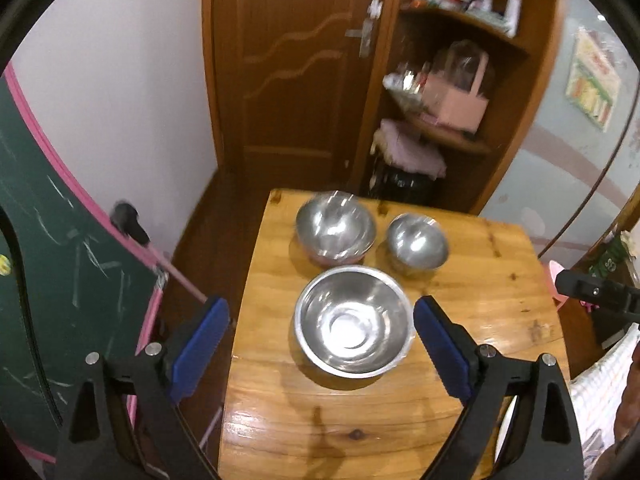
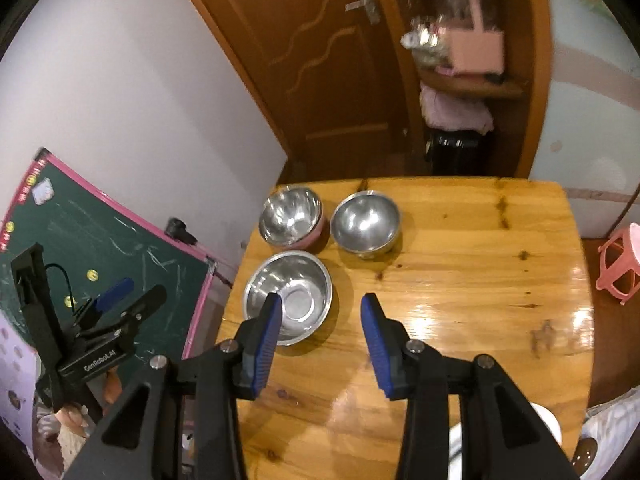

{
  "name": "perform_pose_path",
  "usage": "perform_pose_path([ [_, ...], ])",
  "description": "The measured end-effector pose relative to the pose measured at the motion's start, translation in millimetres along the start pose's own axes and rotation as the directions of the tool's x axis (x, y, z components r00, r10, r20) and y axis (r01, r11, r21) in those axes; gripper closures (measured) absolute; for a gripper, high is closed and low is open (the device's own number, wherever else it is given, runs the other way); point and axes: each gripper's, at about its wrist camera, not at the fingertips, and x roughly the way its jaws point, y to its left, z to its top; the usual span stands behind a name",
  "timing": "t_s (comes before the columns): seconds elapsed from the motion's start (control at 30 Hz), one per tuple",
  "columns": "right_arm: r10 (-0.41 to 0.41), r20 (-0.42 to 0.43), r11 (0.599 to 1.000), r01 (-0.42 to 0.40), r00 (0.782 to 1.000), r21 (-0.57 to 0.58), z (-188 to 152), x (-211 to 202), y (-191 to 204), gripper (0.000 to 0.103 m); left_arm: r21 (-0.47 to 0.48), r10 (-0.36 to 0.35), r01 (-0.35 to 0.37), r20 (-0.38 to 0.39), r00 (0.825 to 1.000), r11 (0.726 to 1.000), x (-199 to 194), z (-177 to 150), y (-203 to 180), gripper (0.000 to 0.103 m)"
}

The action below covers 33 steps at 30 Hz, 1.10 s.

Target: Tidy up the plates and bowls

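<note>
Wood table [image 1: 472,308] sits in a small room w/ a green chalkboard [image 1: 60,248] on the left, a brown door [image 1: 288,60] behind, shelves [image 1: 452,80] to its right.

Left gripper [image 1: 322,334] tilts down over the table's left edge. Its blue pads are wide apart, nothing between them but the big steel bowl [image 1: 354,326] lying further ahead, not touched. Behind it sit a pink-bottomed bowl [image 1: 335,226] and a small steel bowl [image 1: 417,242], just beside each other.

Right gripper [image 2: 320,334] tilts down too, jaws partly apart, empty, only bare table between. Its left pad hides part of the big bowl's rim.

Right view alone shows the left gripper from the side, over the chalkboard, plus a pink stool [image 2: 620,264] far right. Left view alone shows a wall poster [image 1: 594,80] and the top shelf.
</note>
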Motion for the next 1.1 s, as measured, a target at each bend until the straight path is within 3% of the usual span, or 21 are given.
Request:
perform_pose_path([
  [0.17,0.006,-0.124,0.999,-0.002,0.992,0.034,9,74,-7,0.062,-0.044,-0.018,0.013,-0.112,0.994,0.999,64,1,19,0.010],
  [0.3,0.023,-0.202,0.997,-0.007,0.979,0.078,11,118,-15,0.062,-0.085,-0.039,0.022,-0.206,0.978,0.996,113,-3,30,0.010],
  [0.6,0.028,-0.321,0.994,0.007,0.947,0.107,0,184,-23,0.062,-0.121,-0.066,0.032,-0.295,0.953,0.992,172,-16,39,0.012],
  [0.8,0.022,-0.350,0.996,0.011,0.937,0.093,-6,202,-21,0.062,-0.144,-0.123,0.078,-0.337,0.934,0.987,187,-21,43,0.039],
  [0.97,0.022,-0.356,0.996,0.009,0.934,0.087,-9,208,-17,0.062,-0.158,-0.162,0.108,-0.380,0.911,0.981,198,-28,43,0.076],
  [1.03,0.019,-0.366,0.997,0.011,0.930,0.078,-10,211,-15,0.070,-0.170,-0.173,0.113,-0.393,0.903,0.979,200,-30,43,0.092],
  [1.1,0.027,-0.378,0.997,0.002,0.926,0.077,-13,213,-13,0.087,-0.172,-0.168,0.107,-0.398,0.902,0.979,202,-33,42,0.095],
])
